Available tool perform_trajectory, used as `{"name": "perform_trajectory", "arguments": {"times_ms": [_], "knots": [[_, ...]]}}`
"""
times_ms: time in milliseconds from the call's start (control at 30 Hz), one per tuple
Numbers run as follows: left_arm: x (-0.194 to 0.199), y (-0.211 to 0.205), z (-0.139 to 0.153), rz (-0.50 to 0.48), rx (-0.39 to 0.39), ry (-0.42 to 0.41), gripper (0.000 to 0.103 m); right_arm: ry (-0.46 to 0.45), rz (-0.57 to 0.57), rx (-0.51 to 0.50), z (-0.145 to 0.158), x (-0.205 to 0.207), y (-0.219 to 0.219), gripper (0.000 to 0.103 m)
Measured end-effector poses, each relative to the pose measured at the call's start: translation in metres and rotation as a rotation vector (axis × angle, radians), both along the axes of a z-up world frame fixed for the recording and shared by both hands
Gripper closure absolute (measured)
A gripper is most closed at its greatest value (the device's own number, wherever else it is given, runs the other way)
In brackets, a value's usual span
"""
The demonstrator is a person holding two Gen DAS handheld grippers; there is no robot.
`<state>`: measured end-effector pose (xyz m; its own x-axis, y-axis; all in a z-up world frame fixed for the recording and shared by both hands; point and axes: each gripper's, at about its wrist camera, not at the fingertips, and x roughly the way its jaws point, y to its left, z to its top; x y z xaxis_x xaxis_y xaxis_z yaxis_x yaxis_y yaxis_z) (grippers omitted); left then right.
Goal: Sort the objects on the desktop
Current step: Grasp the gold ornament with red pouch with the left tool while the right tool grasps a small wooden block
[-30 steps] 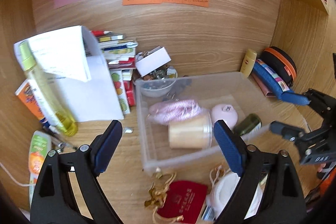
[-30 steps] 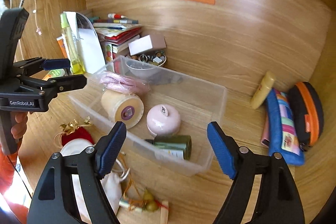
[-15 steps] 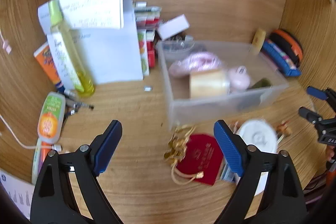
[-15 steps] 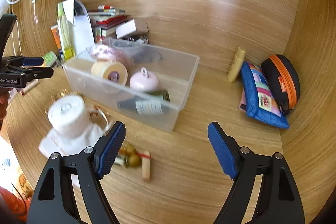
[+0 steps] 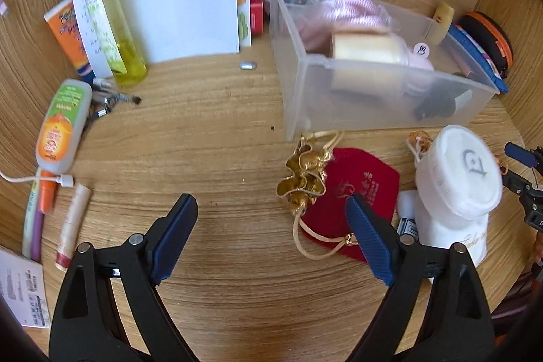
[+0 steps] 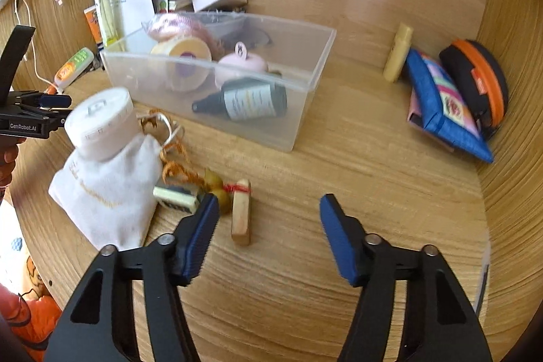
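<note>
A clear plastic bin [image 5: 295, 83] [image 6: 305, 111] holds a tape roll [image 6: 185, 60], a pink round case [image 6: 241, 67], a dark bottle [image 6: 251, 100] and a pink bundle. In front of it lie a red pouch [image 5: 359, 189] with gold cord, a white pouch [image 6: 108, 192] with a white round jar [image 5: 458, 178] [image 6: 101, 121] on it, and a small wooden block [image 6: 241, 216]. My left gripper [image 5: 269, 216] is open over bare desk, its right finger beside the red pouch. The jaws of my right gripper [image 6: 268, 209] are closing, and the block lies just inside the left finger, untouched.
At the left stand a yellow-green bottle [image 5: 105, 22] and a white paper folder [image 5: 183, 5]. An orange-green tube [image 5: 62, 124], a white cable and a lip balm stick [image 5: 73, 226] lie nearby. A blue pencil case [image 6: 441, 111], black-orange case [image 6: 478, 80] and cream tube [image 6: 398, 53] sit at the right wall.
Both grippers have sunk toward the desk and tipped downward, so the pouches in front of the bin now fill the views. The right gripper's jaws have narrowed.
</note>
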<state>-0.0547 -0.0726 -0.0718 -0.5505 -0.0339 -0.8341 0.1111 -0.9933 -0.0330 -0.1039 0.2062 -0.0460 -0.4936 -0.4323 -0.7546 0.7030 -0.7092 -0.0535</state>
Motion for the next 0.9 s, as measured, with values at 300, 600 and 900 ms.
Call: {"name": "perform_trajectory", "arguments": {"times_ms": [300,600,900], "knots": [[-0.015,0.010,-0.006,0.003,-0.020,-0.001,0.014,-0.031,0.038,0.025,-0.011,-0.003,-0.007,0.074],[-0.026,0.015,-0.010,0.006,-0.012,0.011,0.058,-0.038,0.041,0.028,-0.016,-0.008,-0.013,0.091],[-0.007,0.011,-0.004,0.035,0.002,0.041,0.087,-0.039,-0.015,-0.009,-0.007,-0.015,0.003,0.093]]}}
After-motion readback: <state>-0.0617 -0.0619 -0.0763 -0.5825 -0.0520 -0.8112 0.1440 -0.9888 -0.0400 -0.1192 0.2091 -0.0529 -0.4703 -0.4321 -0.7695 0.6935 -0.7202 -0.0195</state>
